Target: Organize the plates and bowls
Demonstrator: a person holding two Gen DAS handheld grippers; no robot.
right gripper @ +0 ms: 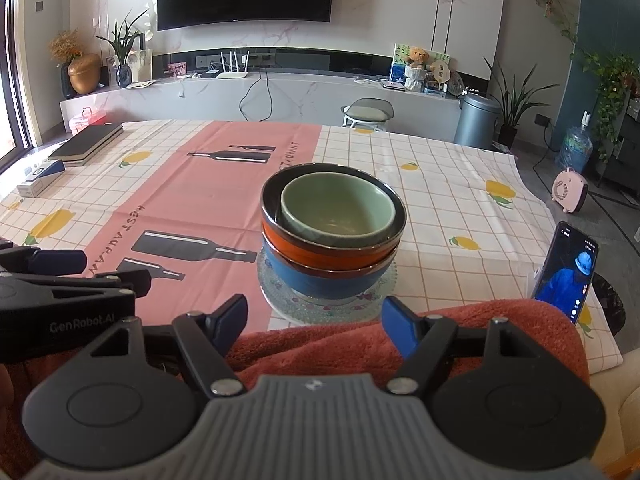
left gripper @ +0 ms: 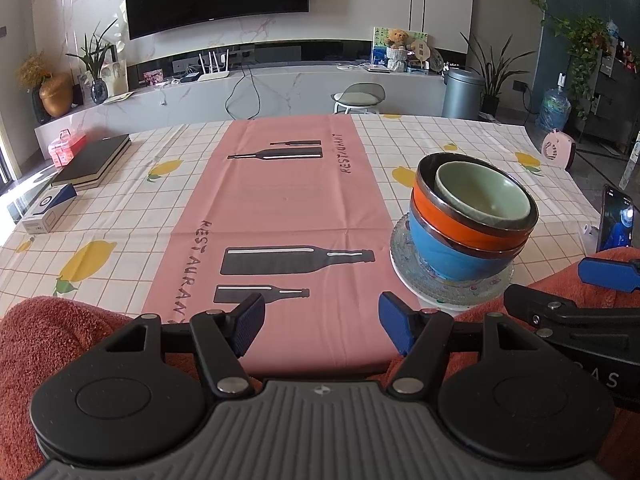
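Note:
A stack of bowls stands on a clear glass plate near the table's front edge: a blue bowl at the bottom, an orange bowl in it, a pale green bowl on top. In the left wrist view the same blue bowl, orange bowl, green bowl and glass plate lie to the right. My left gripper hangs open over the pink runner, left of the stack. My right gripper is open just in front of the plate, touching nothing.
A red-brown towel covers the near table edge under both grippers. A phone leans upright at the right. A black book, a small blue-white box and a pink box sit far left.

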